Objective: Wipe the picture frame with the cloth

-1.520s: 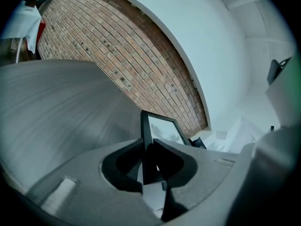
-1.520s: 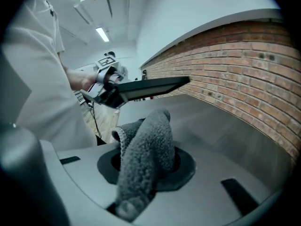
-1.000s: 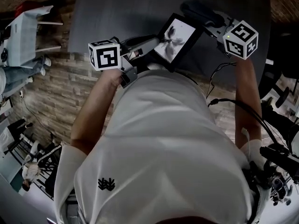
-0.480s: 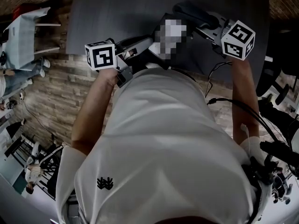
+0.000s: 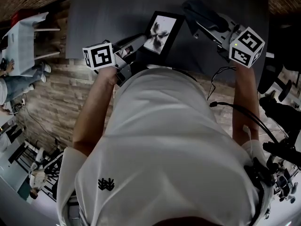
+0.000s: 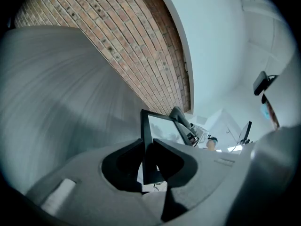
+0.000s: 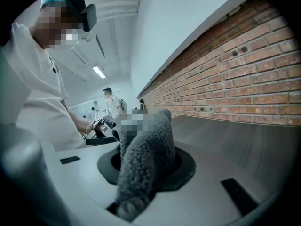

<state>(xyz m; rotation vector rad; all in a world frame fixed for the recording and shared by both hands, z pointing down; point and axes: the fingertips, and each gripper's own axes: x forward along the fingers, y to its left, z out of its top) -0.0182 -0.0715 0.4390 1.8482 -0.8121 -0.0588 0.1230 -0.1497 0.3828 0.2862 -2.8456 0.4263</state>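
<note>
The black picture frame (image 5: 161,32) with a flower print is held tilted above the dark grey table (image 5: 113,8). My left gripper (image 5: 137,45) is shut on its lower left edge. In the left gripper view the frame (image 6: 146,140) stands edge-on between the two jaws, glass facing right. A dark grey fluffy cloth (image 5: 203,13) hangs from my right gripper (image 5: 198,21), just right of the frame with a small gap between them. In the right gripper view the cloth (image 7: 143,159) fills the space between the jaws and hides the fingertips.
The table's near edge (image 5: 94,56) runs just beyond my body. A white table with chairs (image 5: 23,36) stands far left on the stone floor. Cables (image 5: 225,102) and dark equipment (image 5: 282,149) lie at the right. A brick wall (image 7: 244,74) lines the table's far side.
The frame has shifted left and away from the cloth, which was touching its upper right corner a second ago. The right gripper has drifted slightly right with the cloth.
</note>
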